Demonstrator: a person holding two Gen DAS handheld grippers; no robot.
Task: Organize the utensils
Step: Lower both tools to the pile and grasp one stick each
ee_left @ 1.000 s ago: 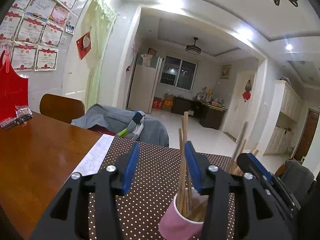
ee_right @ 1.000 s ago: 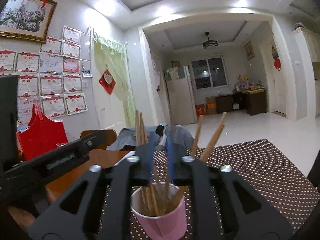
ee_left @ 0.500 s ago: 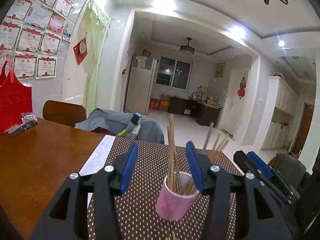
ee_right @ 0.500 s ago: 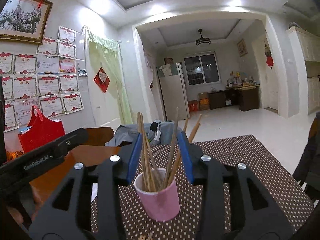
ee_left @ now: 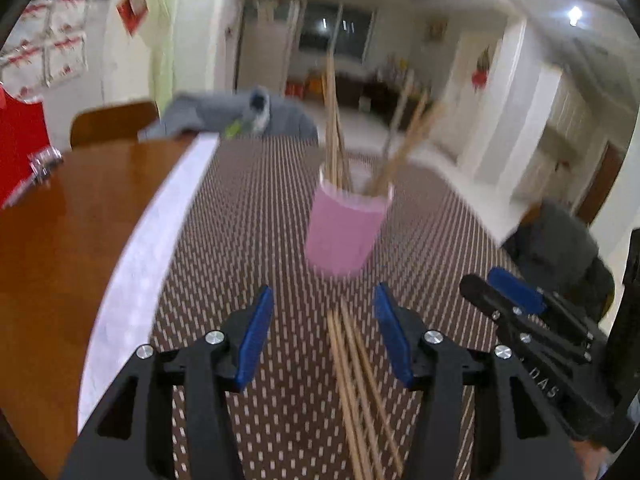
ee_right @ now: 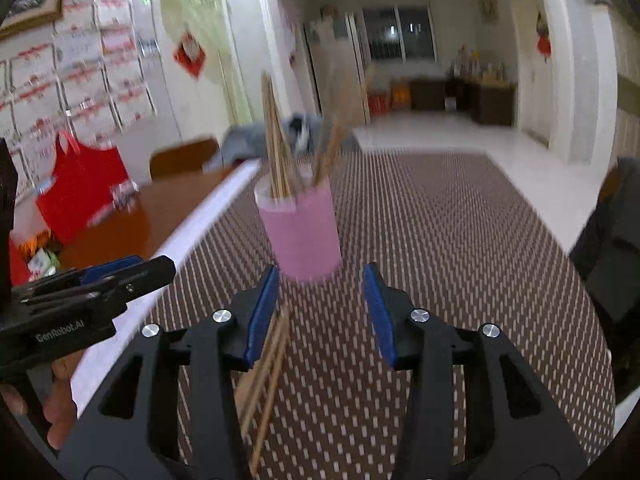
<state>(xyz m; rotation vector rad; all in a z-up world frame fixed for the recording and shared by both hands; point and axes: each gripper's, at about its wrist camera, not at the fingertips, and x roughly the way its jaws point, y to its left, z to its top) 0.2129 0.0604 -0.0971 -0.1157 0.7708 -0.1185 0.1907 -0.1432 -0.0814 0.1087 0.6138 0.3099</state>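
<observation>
Just short of the pink cup (ee_left: pixel 345 229) of chopsticks, loose chopsticks (ee_left: pixel 357 380) lie on the dotted mat between your left gripper (ee_left: pixel 322 334) and right gripper (ee_right: pixel 319 314), both opening, nothing held; next, likely pinch one.

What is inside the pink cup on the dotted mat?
The pink cup holds several wooden chopsticks standing upright and leaning against its rim. Their lower ends and the cup's bottom are hidden by its opaque wall, so an exact count is not possible.
</observation>
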